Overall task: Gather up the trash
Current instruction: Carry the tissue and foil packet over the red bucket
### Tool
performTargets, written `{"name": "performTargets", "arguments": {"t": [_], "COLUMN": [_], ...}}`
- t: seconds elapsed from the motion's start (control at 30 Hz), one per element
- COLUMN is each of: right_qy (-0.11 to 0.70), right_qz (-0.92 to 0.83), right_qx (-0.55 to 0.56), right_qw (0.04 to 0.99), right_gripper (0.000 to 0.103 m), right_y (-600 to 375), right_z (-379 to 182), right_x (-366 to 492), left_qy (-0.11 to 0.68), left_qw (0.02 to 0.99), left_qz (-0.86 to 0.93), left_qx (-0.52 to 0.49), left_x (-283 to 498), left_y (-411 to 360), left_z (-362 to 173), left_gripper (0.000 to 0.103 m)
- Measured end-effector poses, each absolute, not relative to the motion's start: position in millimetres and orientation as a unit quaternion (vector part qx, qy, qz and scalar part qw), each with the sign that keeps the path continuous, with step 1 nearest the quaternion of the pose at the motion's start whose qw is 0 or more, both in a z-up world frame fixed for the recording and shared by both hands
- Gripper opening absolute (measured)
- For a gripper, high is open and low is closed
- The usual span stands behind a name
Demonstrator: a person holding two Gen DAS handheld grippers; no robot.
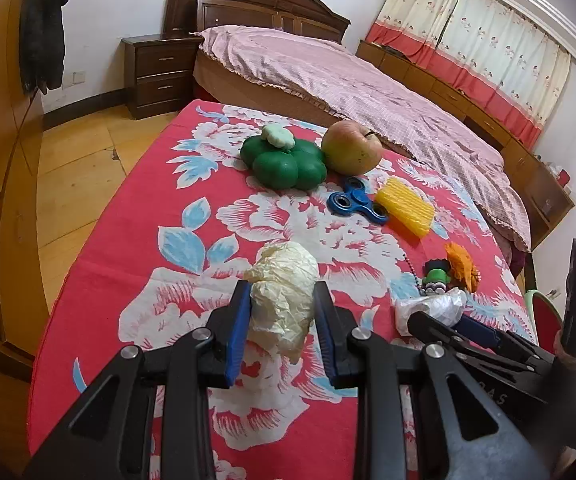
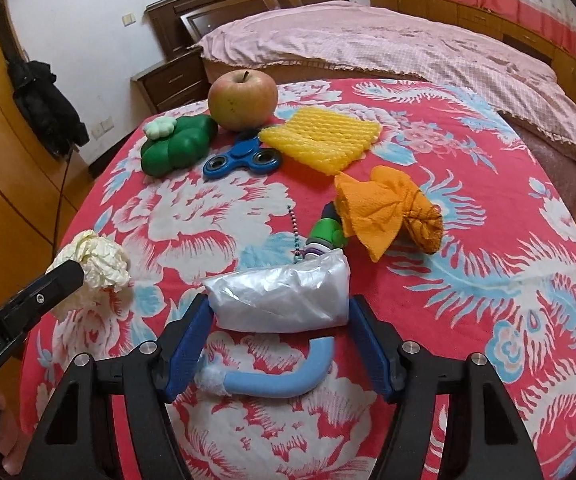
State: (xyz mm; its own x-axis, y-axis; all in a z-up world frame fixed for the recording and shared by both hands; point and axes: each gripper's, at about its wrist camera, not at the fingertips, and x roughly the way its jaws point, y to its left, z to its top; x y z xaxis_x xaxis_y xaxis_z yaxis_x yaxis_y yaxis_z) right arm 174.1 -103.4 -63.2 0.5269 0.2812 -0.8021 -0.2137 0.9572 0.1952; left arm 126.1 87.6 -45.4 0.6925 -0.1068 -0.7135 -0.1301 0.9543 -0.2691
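Note:
My left gripper (image 1: 281, 292) is shut on a crumpled cream paper ball (image 1: 283, 280), held just above the red flowered cloth (image 1: 127, 240); the same ball (image 2: 95, 260) shows at the left of the right wrist view. My right gripper (image 2: 279, 304) stands open astride a crumpled clear plastic bag (image 2: 283, 292) that lies on the cloth, with a blue pad close to each end of it. From the left wrist view this bag (image 1: 432, 306) sits at the right gripper's (image 1: 440, 320) tips. An orange crumpled napkin (image 2: 384, 208) and a yellow foam net (image 2: 324, 140) lie farther back.
A blue curved tube (image 2: 288, 376) lies under the right gripper. An apple (image 2: 241, 98), a green flower-shaped toy (image 2: 179, 148), a blue fidget spinner (image 2: 243, 158) and a small figure on a bead chain (image 2: 324, 232) rest on the cloth. A bed (image 1: 328, 68) stands beyond.

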Motion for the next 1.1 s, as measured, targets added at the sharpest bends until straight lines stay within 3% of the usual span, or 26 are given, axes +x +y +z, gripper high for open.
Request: {"name": "performTargets", "arguments": {"t": [1.1], "right_qy": [0.379], "right_qz": [0.101], "right_qx": [0.109], "right_qw": [0.914], "right_gripper": [0.071], "right_y": [-208.6], "right_z": [16.5], "right_x": [108.5], "left_qy": [0.381], "left_qw": [0.911], "left_qz": [-0.088], "left_qx": [-0.131], "left_x": [113.3], "left_y": [21.5], "left_z": [-6.9], "left_gripper": [0.031]}}
